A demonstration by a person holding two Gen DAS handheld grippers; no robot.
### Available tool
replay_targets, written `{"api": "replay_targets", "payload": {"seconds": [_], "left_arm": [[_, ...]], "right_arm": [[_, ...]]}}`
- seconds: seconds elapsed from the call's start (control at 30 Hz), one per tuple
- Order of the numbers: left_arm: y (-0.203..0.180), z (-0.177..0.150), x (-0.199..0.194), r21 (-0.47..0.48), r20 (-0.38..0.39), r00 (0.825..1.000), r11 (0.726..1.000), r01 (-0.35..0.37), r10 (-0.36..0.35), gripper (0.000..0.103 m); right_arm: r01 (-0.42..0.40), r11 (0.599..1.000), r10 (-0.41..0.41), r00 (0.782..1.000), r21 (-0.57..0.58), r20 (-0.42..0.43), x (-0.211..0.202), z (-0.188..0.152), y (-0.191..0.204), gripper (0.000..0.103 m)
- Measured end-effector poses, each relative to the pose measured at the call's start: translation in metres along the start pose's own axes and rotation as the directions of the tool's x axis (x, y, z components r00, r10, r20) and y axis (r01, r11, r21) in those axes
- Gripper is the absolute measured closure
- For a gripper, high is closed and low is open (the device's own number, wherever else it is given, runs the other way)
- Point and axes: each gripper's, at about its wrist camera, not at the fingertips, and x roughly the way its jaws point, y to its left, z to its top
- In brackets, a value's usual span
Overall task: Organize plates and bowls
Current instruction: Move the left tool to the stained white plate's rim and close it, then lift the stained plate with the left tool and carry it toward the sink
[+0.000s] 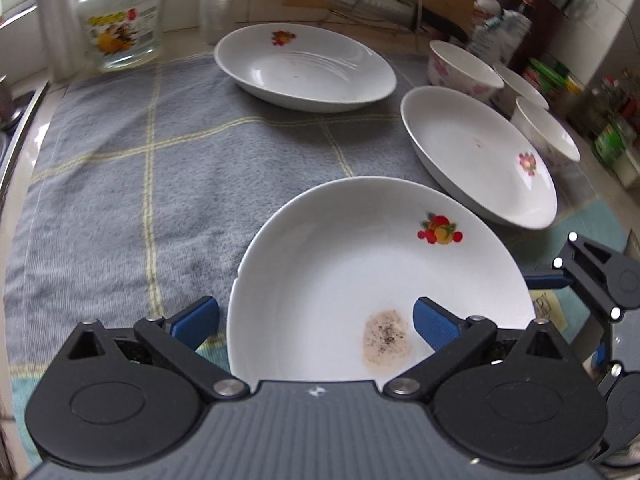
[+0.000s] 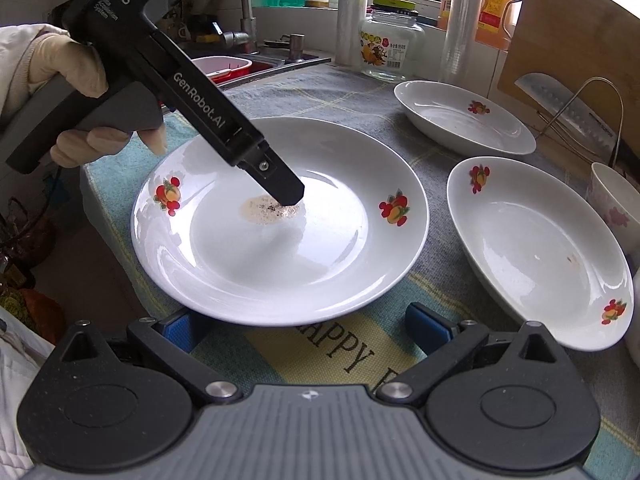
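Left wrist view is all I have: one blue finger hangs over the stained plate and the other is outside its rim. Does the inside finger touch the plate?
Observer: In the right wrist view, the left gripper slants down into the plate. Its tip meets the stain, but I cannot tell if it makes contact.
Operator: Who holds it?
Observer: A gloved hand grips its handle.
Operator: And the right gripper?
Observer: The right gripper is open at the plate's near rim. One finger is partly hidden by that rim and the other is apart from the plate, over the towel.
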Motion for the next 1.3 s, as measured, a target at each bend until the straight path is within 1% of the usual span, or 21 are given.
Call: {"api": "replay_targets", "payload": {"seconds": [0.1, 0.23, 0.43, 0.53, 0.6, 0.7, 0.83, 0.9, 1.0, 1.03, 1.2, 1.3], "left_arm": [[0.002, 0.003, 0.002, 0.029, -0.009, 1.000, 1.000, 0.003, -0.003, 0.001], [0.004, 0.005, 0.003, 0.034, -0.003, 1.000, 0.999, 0.000, 0.000, 0.001], [0.002, 0.006, 0.005, 0.058, 0.006, 1.000, 0.998, -0.027, 0.026, 0.001], [0.002, 0.008, 0.006, 0.080, -0.015, 1.000, 0.997, -0.022, 0.023, 0.001], [0.004, 0.011, 0.005, 0.080, -0.031, 0.999, 0.997, -0.003, 0.005, 0.001], [0.009, 0.015, 0.000, 0.051, -0.039, 0.998, 0.997, 0.058, -0.056, 0.001], [0.007, 0.019, -0.006, 0.090, -0.047, 0.994, 0.990, 0.106, -0.102, 0.002], [0.006, 0.022, -0.006, 0.104, -0.062, 0.992, 0.987, 0.119, -0.113, 0.003], [0.007, 0.026, -0.007, 0.112, -0.087, 0.988, 0.984, 0.138, -0.129, 0.010], [0.007, 0.027, -0.007, 0.113, -0.099, 0.986, 0.982, 0.148, -0.137, 0.010], [0.011, 0.029, -0.006, 0.099, -0.146, 0.974, 0.977, 0.187, -0.171, 0.011], [0.015, 0.030, -0.002, 0.081, -0.169, 0.968, 0.976, 0.203, -0.187, 0.015]], "right_arm": [[0.005, 1.000, -0.005, 1.000, 0.006, 0.000, 0.001, 0.000, 0.000, 0.000], [0.010, 1.000, -0.010, 1.000, 0.011, 0.002, 0.000, 0.000, 0.000, 0.000], [0.016, 1.000, -0.017, 1.000, 0.017, 0.009, 0.000, -0.002, 0.001, 0.000], [0.020, 1.000, -0.021, 1.000, 0.021, 0.016, -0.001, -0.003, 0.002, 0.000], [0.024, 0.999, -0.024, 1.000, 0.024, 0.020, -0.002, -0.004, 0.002, 0.000], [0.025, 0.999, -0.026, 0.999, 0.024, 0.028, -0.003, -0.006, 0.002, 0.000], [0.026, 1.000, -0.027, 0.999, 0.015, 0.032, -0.003, -0.006, 0.003, 0.000], [0.028, 1.000, -0.028, 0.999, -0.004, 0.037, -0.004, -0.005, 0.005, 0.000], [0.019, 0.999, -0.017, 0.999, -0.029, 0.038, -0.004, -0.002, 0.006, 0.000], [0.011, 0.999, -0.009, 0.999, -0.033, 0.039, -0.004, -0.002, 0.007, 0.000], [-0.023, 0.999, 0.025, 0.999, -0.046, 0.043, -0.002, 0.001, 0.007, 0.000], [-0.036, 0.998, 0.038, 0.998, -0.048, 0.041, 0.000, 0.003, 0.005, 0.000]]}}
